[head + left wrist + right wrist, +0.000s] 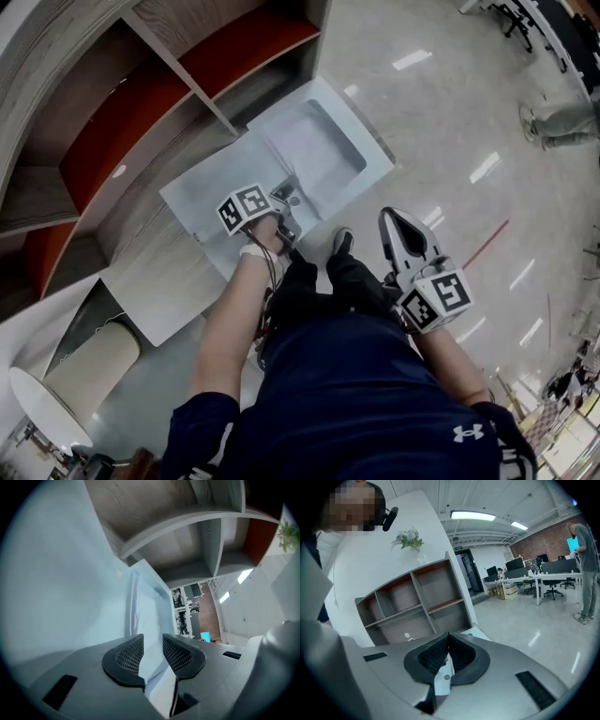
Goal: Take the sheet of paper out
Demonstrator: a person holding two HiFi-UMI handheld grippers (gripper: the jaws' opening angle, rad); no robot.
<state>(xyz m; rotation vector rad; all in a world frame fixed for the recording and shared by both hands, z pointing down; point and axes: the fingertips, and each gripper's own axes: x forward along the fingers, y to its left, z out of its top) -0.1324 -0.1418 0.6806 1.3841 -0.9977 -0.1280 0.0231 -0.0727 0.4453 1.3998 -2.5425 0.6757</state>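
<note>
A pale blue translucent file pouch (314, 145) lies flat on a low wood-grain top (164, 277) in front of a shelf unit. A white sheet of paper (151, 613) shows inside it, running away from the jaws. My left gripper (286, 214) sits low at the pouch's near edge. Its jaws stand apart (153, 639), the pads pressing on nothing, and the pale pouch surface shows in the gap. My right gripper (392, 217) hangs over the floor to the right of the pouch, away from it. Its jaws (448, 637) meet at the tips with nothing between them.
A shelf unit (141, 103) with red-backed compartments rises behind the top. A beige cylinder (94, 361) and a round white table (42, 412) stand at lower left. Glossy floor (450, 122) spreads to the right, with a person (558, 122) and office desks (543, 578) far off.
</note>
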